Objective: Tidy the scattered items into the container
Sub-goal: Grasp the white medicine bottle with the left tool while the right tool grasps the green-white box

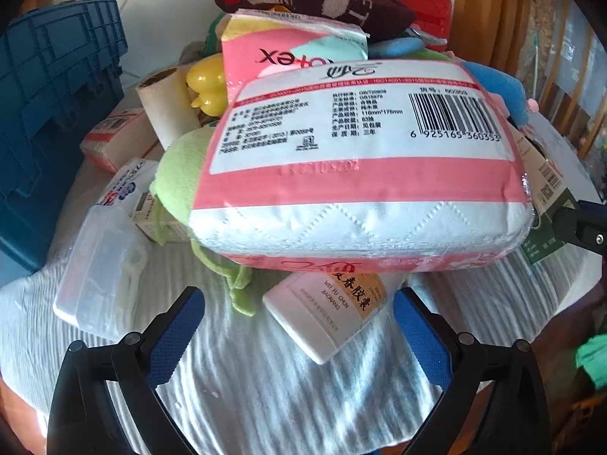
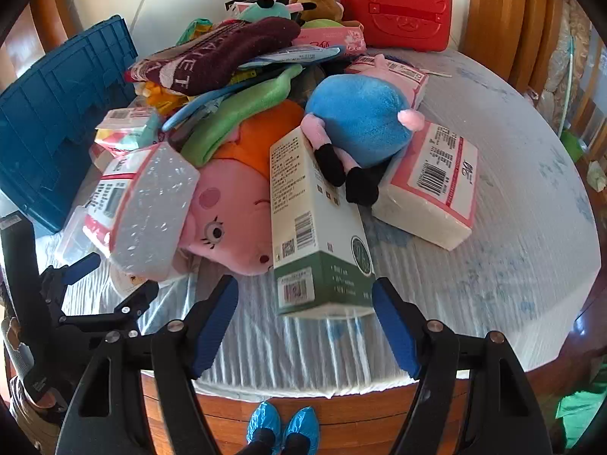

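Left gripper: jaws wide, empty, facing the pink tissue pack and white bottle. Right gripper: jaws wide, flanking the green-and-white carton without contact. Blue crate stands at the pile's left edge. Round counter, cloth-covered, lies bare on the right; tiled floor beyond.

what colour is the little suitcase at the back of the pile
Red, with a bear face embossed; the suitcase shows best in the right wrist view.
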Available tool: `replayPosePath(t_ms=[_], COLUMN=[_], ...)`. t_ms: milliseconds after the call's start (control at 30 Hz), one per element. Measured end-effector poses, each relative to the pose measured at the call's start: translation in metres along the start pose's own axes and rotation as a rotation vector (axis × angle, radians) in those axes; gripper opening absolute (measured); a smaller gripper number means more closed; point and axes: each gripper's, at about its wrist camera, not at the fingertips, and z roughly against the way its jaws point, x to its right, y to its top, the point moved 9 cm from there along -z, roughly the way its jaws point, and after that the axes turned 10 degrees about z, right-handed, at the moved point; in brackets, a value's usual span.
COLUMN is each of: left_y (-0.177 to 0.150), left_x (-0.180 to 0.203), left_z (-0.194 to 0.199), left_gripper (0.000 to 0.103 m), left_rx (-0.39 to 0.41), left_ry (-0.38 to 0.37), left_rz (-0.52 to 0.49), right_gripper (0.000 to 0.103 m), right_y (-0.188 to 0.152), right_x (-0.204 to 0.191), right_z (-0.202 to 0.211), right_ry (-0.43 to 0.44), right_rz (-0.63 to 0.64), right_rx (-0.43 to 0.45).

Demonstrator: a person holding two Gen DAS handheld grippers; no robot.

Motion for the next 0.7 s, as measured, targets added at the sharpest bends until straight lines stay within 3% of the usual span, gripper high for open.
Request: replayPosePath(t_ms=[67, 100, 200, 267, 367, 433, 633, 700], left_y=[0.000, -0.001, -0.001, -0.002, -0.003, -0.007, -0.014, -0.013], left_x=[0.007, 0.010, 0.010, 0.001, -0.017, -0.031, -0.072, -0.077], left_z=[-0.006, -0.009, -0.010, -0.005, 0.009, 0.017, 0.021, 0.021], left_gripper=[0.079, 0.058, 0.048, 0.048, 0.047, 0.047, 0.046, 0.046], left_rx=[-0.005, -0.014, -0.007, -0.003, 0.007, 0.014, 0.012, 0.019], left_ry=[-0.016, -0.026, -0.001, 0.014, 0.036, 0.069, 0.140, 0.158], left_rz=[-0.013, -0.022, -0.038, -0.019, 0.010, 0.019, 0.083, 0.090], right_gripper=[0.074, 0.075, 0.075, 0.075, 0.054, 0.051, 0.052, 0.065], right_y=[0.002, 0.002, 0.002, 0.001, -0.003, -0.010, -0.009, -0.008], right_x=[0.004, 0.006, 0.011, 0.017, 0.028, 0.034, 0.027, 0.025], right_z=[-0.009, -0.015, -0.029, -0.033, -0.030, -0.029, -0.035, -0.035], right_ry=[-0.030, -0.045, -0.058, -0.069, -0.036, -0.004, 0.015, 0.012], right_rz=[0.011, 0.018, 0.020, 0.006, -0.071, -0.107, -0.068, -0.056], right_rx=[-0.007, -0.011, -0.019, -0.017, -0.022, -0.041, -0.055, -0.051])
